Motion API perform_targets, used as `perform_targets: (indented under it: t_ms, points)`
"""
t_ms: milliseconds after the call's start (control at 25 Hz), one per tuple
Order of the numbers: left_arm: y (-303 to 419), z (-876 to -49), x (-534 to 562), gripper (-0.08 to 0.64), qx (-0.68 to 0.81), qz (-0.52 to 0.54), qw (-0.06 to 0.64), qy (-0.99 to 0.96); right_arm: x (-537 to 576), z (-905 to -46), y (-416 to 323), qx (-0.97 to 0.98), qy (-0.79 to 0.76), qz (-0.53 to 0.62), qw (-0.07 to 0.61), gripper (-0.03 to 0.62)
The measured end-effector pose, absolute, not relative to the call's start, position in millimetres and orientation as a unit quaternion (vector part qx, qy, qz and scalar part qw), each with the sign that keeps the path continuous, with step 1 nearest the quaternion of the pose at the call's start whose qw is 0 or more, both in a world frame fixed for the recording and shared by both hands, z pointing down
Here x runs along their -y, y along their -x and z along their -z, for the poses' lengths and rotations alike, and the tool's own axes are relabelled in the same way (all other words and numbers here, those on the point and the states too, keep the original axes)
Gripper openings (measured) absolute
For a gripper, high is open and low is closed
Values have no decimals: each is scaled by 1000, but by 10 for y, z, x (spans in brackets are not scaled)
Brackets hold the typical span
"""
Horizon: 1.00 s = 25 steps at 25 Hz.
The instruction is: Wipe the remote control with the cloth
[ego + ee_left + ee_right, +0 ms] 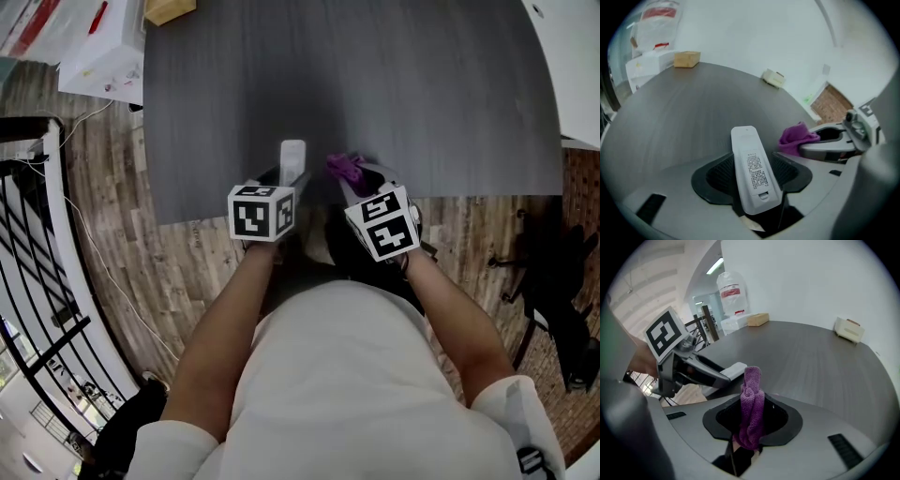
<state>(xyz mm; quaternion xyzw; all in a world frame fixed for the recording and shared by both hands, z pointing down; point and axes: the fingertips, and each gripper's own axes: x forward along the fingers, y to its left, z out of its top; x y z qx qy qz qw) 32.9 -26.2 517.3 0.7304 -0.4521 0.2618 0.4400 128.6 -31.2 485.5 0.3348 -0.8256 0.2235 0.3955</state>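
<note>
- A dark grey table (422,94) with a rounded far edge stood against a white wall (797,277), over a wood-plank floor (187,272).
- A black railing (28,281) ran along the person's left, and a dark chair base (553,281) stood on the floor to the right.
- A white box (103,56) and a tan block (687,59) sat at the far left corner; a small cream device (849,329) sat by the wall, well apart from both grippers.
- The wide middle of the top lay between those things and the near edge, where both grippers hung side by side.
- The left gripper (753,174) pinched the white remote control (746,145), label side up, pointing away over the near edge.
- The right gripper (751,420) was pressed on the purple cloth (752,394), just beside the remote control.
</note>
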Motion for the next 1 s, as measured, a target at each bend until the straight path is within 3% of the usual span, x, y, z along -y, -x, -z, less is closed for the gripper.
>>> perform_targets:
  t_ms: [240,400,560,760,1000]
  points:
    - [-541,-4920,268,253,360,-29,581,-729,374,-4892,-937,830,-313,-314,339,102]
    - [-402,-4877,370,253,335,85,634,-692,422,-4879,-768,785,-317,-492,203,103]
    - [-352,-4879,413,255,340,42,597,-725,416,-4916,-721,741,-324,-575,121,101]
    - [-314,-4837,474,288,328,-56,523,-784,412,-4905,-696,743,-313,-582,105,102]
    - [-267,-4842,437,290,324,-70,512,-793,371,-4900,-652,758,-304,-563,126,101]
